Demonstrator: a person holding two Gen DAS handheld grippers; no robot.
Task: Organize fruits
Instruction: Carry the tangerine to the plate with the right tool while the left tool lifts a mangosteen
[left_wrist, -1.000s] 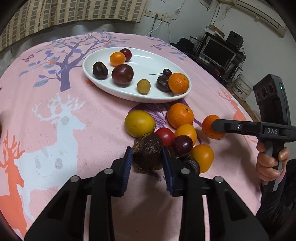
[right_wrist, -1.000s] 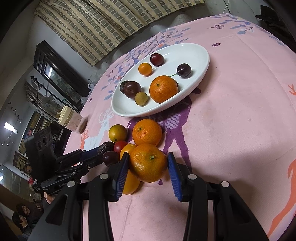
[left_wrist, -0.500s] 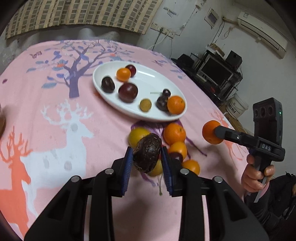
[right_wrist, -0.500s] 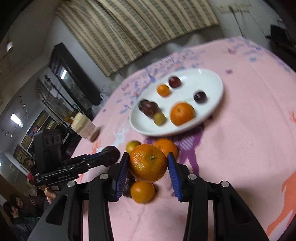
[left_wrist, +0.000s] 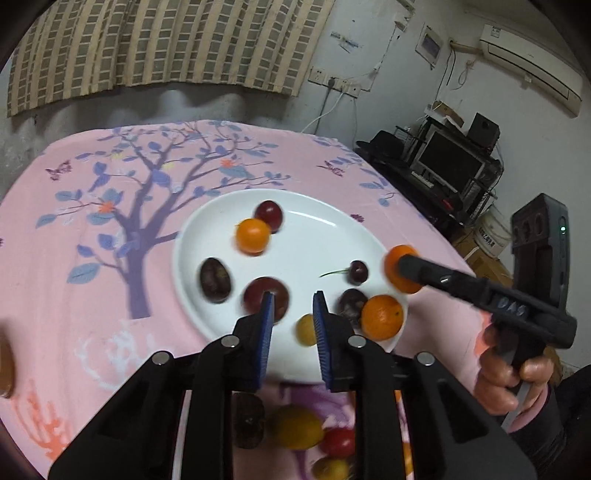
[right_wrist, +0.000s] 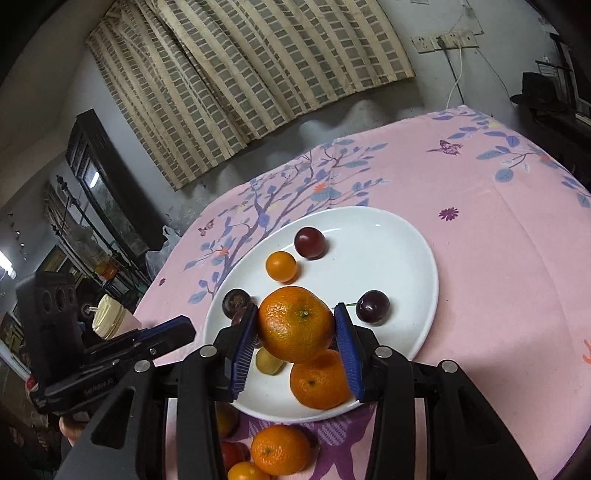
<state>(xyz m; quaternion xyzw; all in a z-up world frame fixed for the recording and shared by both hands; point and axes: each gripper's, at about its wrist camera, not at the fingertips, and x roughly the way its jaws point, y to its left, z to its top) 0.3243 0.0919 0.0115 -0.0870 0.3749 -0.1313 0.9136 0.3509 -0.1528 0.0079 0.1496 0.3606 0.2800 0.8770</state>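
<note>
A white oval plate (left_wrist: 325, 236) (right_wrist: 406, 258) on the pink cloth holds plums, a cherry, small oranges and a yellow fruit. My left gripper (left_wrist: 291, 317) hangs over the plate's near rim with its jaws apart and nothing between them. A dark wrinkled fruit (left_wrist: 248, 424) lies on the cloth below its fingers. My right gripper (right_wrist: 295, 332) is shut on a large orange (right_wrist: 295, 325) and holds it above the plate; it shows in the left wrist view (left_wrist: 402, 269) at the plate's right edge.
Loose fruit lies on the cloth before the plate: a yellow one (left_wrist: 295, 426), a red one (left_wrist: 338, 441), oranges (right_wrist: 280, 448). A lidded cup (right_wrist: 109, 317) stands at the table's left edge. A TV stand (left_wrist: 450, 166) is beyond the table.
Both grippers moved forward over the plate. The dark wrinkled fruit left my left gripper and now lies on the cloth. The right gripper still carries the orange.
</note>
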